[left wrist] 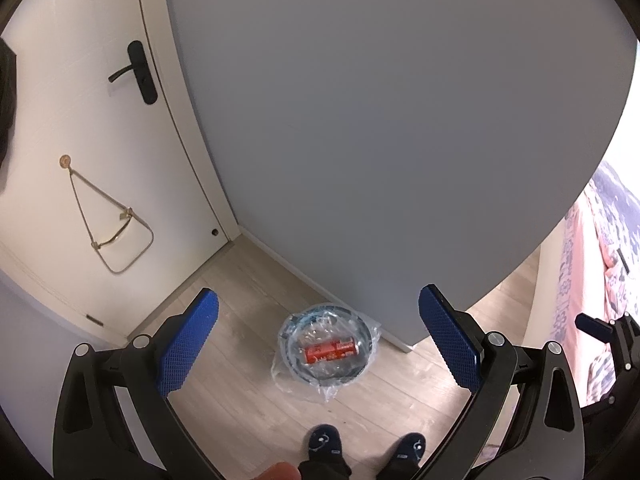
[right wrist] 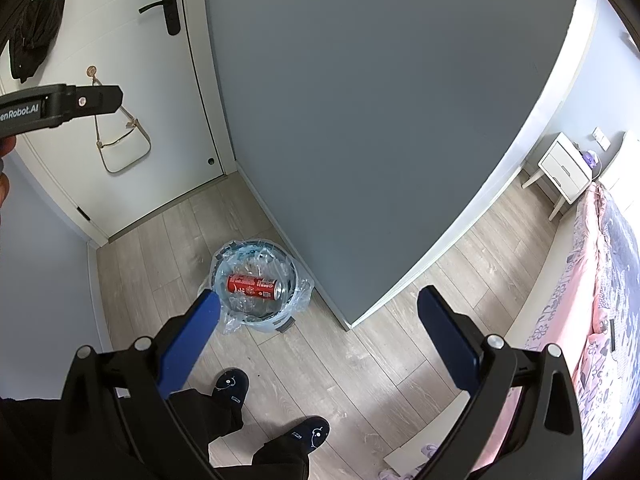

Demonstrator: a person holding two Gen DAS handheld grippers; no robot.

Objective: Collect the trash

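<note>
A red drink can (left wrist: 330, 352) (right wrist: 254, 286) lies on its side inside a small round bin (left wrist: 294, 364) (right wrist: 256, 318) lined with a clear plastic bag, standing on the wooden floor by the corner of a grey wall. My left gripper (left wrist: 318, 332) hangs high above the bin, open and empty. My right gripper (right wrist: 318, 332) is also open and empty, above the floor just right of the bin. The left gripper's body (right wrist: 60, 108) shows at the upper left of the right wrist view.
A white door (left wrist: 80, 140) (right wrist: 120, 60) with a black handle and a hanging cord closes the corner. The grey wall (left wrist: 380, 120) (right wrist: 380, 100) stands behind the bin. A person's slippered feet (right wrist: 232, 386) stand before it. A bed (right wrist: 600, 300) and white nightstand (right wrist: 564, 168) are at right.
</note>
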